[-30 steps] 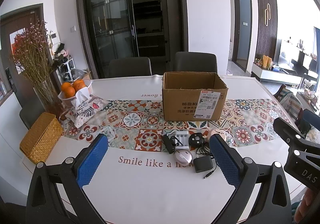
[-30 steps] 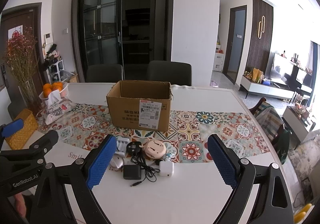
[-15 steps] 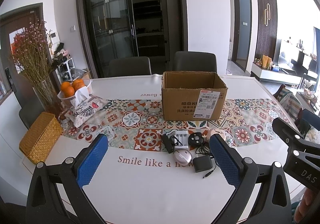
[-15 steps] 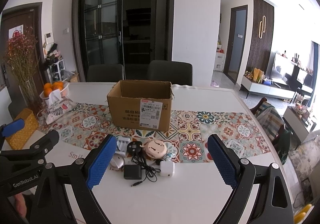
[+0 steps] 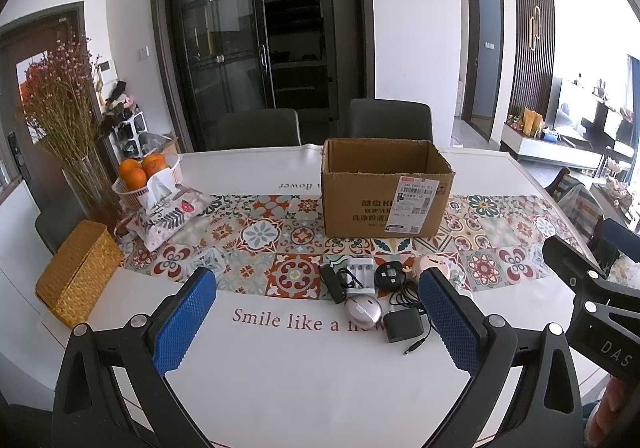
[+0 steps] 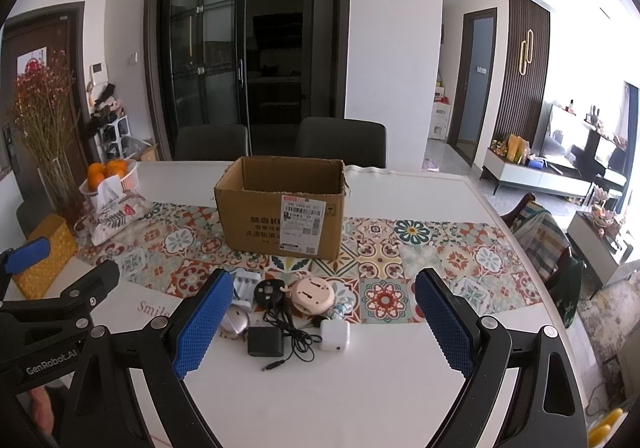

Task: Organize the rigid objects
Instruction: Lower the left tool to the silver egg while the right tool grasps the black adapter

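The left tongs [image 5: 318, 322] and the right tongs [image 6: 324, 320] both hover above the near part of the white surface [image 6: 360, 388], each with its blue padded fingers [image 6: 202, 322] spread wide and holding nothing. Between them and the open brown cardboard box [image 6: 282, 217], which stands on the colourful tile-pattern runner [image 6: 460, 260], lies a small group of rigid things close together: a white battery charger [image 5: 362, 274], a round black plug [image 6: 269, 291], a round pink device [image 6: 312, 294], a silver oval mouse [image 5: 362, 311], a black power adapter [image 6: 265, 341] with its thin cable, and a white cube charger [image 6: 335, 334]. The box is behind the group, near but not touching it. At the left side of the surface stand a yellow woven box [image 5: 78, 276], a floral fabric tissue pouch [image 5: 170, 213] and a white basket of oranges [image 5: 140, 177].
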A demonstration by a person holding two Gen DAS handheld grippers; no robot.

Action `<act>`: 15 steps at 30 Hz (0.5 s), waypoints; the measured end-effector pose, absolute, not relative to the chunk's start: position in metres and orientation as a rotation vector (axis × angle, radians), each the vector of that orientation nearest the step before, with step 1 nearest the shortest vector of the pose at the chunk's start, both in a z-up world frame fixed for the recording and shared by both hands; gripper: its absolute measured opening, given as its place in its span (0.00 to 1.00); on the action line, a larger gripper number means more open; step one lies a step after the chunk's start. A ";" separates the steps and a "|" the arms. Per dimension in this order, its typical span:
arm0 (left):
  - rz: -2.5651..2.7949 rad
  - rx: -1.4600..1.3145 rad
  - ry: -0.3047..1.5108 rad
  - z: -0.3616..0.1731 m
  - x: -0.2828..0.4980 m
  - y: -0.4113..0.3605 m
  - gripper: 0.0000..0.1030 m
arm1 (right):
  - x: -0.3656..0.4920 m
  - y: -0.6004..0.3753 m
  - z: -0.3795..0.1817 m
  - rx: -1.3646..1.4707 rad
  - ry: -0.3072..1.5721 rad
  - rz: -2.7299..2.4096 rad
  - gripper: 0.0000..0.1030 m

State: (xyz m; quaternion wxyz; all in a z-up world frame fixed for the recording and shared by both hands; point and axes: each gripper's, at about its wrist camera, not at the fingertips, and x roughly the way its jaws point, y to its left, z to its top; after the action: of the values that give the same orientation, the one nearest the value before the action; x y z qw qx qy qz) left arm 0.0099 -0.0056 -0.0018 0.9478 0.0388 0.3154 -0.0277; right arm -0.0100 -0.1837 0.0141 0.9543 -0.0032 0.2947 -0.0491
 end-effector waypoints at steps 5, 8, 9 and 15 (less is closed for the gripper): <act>-0.070 0.074 0.670 -0.009 0.016 -0.003 1.00 | -0.006 -0.183 0.008 -0.007 0.621 -0.094 0.90; -0.082 0.078 0.704 -0.016 0.021 -0.004 1.00 | 0.000 -0.183 0.002 0.001 0.655 -0.082 0.90; -0.082 0.082 0.714 -0.018 0.022 -0.004 1.00 | 0.002 -0.183 -0.001 0.003 0.670 -0.076 0.90; -0.082 0.106 0.795 -0.037 0.038 -0.002 1.00 | 0.023 -0.180 -0.025 0.029 0.773 -0.023 0.90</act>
State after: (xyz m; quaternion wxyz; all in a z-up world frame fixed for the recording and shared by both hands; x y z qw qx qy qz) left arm 0.0378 -0.0020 -0.0372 0.9199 0.0516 0.3868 -0.0401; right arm 0.0227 -0.1802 -0.0248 0.9261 0.0141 0.3768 -0.0113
